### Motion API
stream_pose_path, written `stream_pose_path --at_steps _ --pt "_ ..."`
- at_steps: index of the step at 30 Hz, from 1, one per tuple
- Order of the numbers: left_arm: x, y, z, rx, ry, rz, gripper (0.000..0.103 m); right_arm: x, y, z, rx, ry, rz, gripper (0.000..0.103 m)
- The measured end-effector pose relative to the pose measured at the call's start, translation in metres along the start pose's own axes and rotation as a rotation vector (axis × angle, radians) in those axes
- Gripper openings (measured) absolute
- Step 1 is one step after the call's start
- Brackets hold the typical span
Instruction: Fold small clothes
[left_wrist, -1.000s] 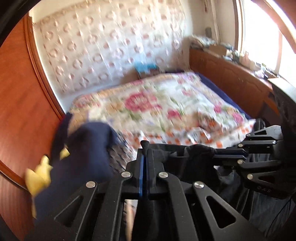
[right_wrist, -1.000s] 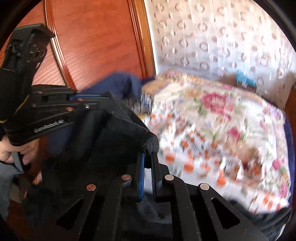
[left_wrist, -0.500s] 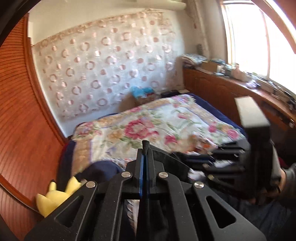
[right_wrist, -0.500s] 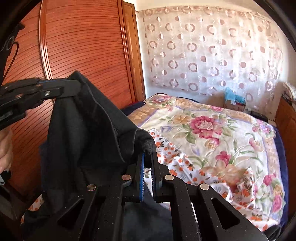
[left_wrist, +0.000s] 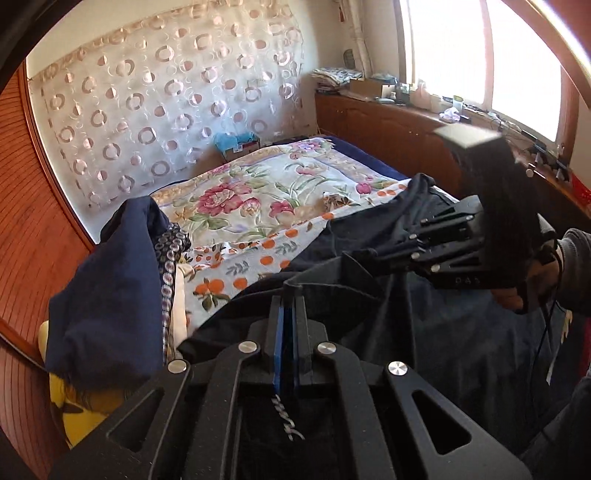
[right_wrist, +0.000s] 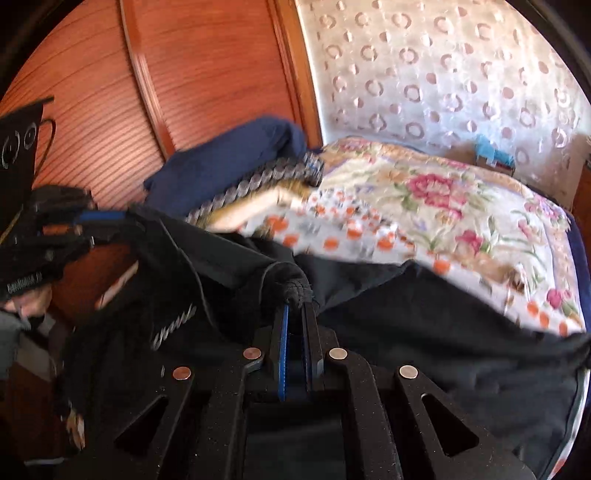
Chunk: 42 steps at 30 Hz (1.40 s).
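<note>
A black garment (left_wrist: 369, 236) with white lettering hangs stretched between both grippers over the near end of the bed. My left gripper (left_wrist: 290, 295) is shut on one edge of it. My right gripper (right_wrist: 295, 295) is shut on a bunched edge of the same black garment (right_wrist: 406, 314). The right gripper also shows in the left wrist view (left_wrist: 373, 254), to the right and slightly ahead. The left gripper shows at the left edge of the right wrist view (right_wrist: 122, 216). The lower part of the garment drapes down out of sight.
A floral quilt (left_wrist: 258, 192) covers the bed. A pile of clothes topped by a navy garment (left_wrist: 107, 280) lies at the left by the wooden wardrobe (right_wrist: 184, 74). A yellow toy (left_wrist: 81, 417) lies below it. A cluttered wooden sideboard (left_wrist: 399, 118) runs under the window.
Both grippers have lowered with the black garment toward the bed after holding it raised. The garment now spreads lower and wider over the near end of the bed.
</note>
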<state>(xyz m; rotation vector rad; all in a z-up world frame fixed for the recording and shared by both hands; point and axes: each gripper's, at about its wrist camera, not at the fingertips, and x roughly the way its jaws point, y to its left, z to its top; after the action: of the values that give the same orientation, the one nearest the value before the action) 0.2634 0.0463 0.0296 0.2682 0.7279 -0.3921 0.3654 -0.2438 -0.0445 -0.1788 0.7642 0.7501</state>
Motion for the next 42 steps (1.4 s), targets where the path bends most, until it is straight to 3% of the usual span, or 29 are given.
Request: stream_pose_path --at_steps 2,3,4,8,15,18,24,35,36,37,40,42 --pt "-0.002 0.001 -0.007 -0.008 0.005 0.004 0.025 0.003 0.001 -0.004 -0.005 0.045 -0.001 0.008" --pt "-0.003 0.003 -0.009 -0.016 0.005 0.009 0.043 0.004 0.001 0.0 0.001 0.066 0.0 0.01" --pt "-0.006 0.006 -0.013 -0.027 -0.004 0.015 0.051 0.005 -0.001 0.001 0.012 0.082 -0.012 0.016" --pt "-0.016 0.022 -0.028 -0.063 -0.016 0.058 0.053 -0.003 0.011 0.005 0.025 0.053 -0.027 0.034" --pt "-0.016 0.066 -0.063 -0.158 -0.025 0.173 0.053 -0.017 0.043 -0.009 0.028 -0.002 0.006 0.038" --pt "-0.003 0.082 -0.083 -0.217 0.019 0.122 0.053 -0.018 0.058 -0.017 0.032 -0.021 0.033 0.038" --pt "0.03 0.082 -0.109 -0.228 0.099 0.082 0.053 -0.01 0.076 -0.025 0.026 0.008 0.059 0.038" --pt "0.054 0.09 -0.103 -0.174 0.127 0.067 0.053 -0.013 0.138 -0.046 0.053 0.023 0.192 0.038" --pt "0.054 0.091 -0.101 -0.162 0.12 0.065 0.051 -0.012 0.145 -0.048 0.049 0.025 0.199 0.038" --pt "0.053 0.089 -0.098 -0.145 0.11 0.06 0.035 -0.011 0.151 -0.051 0.043 0.028 0.206 0.038" --pt "0.056 0.094 -0.094 -0.119 0.124 0.061 0.005 -0.008 0.165 -0.059 0.032 0.044 0.218 0.038" --pt "0.053 0.097 -0.094 -0.109 0.12 0.043 0.002 -0.006 0.168 -0.062 0.032 0.056 0.226 0.038"
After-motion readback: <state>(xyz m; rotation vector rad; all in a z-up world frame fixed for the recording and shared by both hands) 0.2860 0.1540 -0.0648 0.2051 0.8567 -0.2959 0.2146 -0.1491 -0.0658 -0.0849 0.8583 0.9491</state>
